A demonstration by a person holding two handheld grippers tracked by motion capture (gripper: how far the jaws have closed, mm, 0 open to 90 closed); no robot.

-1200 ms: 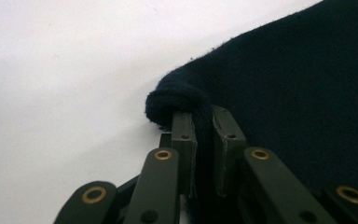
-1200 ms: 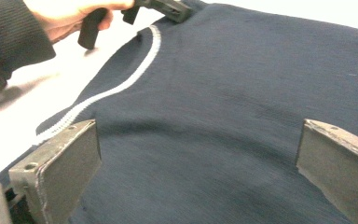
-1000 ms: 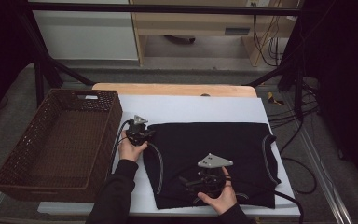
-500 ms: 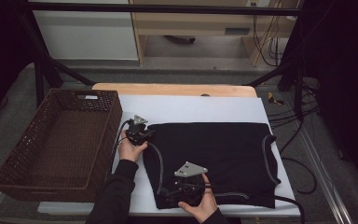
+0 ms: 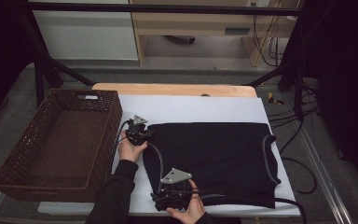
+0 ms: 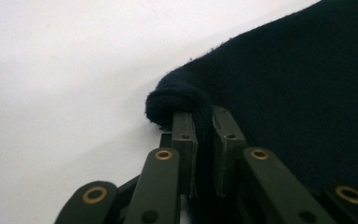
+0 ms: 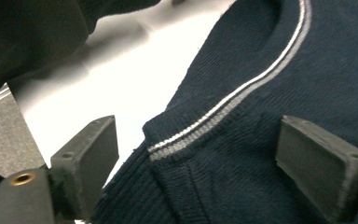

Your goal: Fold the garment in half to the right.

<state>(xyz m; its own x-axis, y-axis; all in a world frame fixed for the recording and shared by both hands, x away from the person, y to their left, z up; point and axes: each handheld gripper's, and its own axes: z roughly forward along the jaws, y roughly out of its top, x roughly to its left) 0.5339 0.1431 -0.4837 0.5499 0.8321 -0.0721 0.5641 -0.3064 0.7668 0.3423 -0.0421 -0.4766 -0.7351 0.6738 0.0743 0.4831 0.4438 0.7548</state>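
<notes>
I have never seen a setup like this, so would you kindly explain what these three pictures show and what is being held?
A person works at a white table with a handheld two-jaw gripper in each hand. The high view looks down from above; the other two views come from cameras riding on the grippers. A dark sweater lies flat, with a brown wicker basket beside it. The left gripper is shut on the sweater's corner. The right gripper, its jaws just closing, is open around the striped hem without pressing on it.
</notes>
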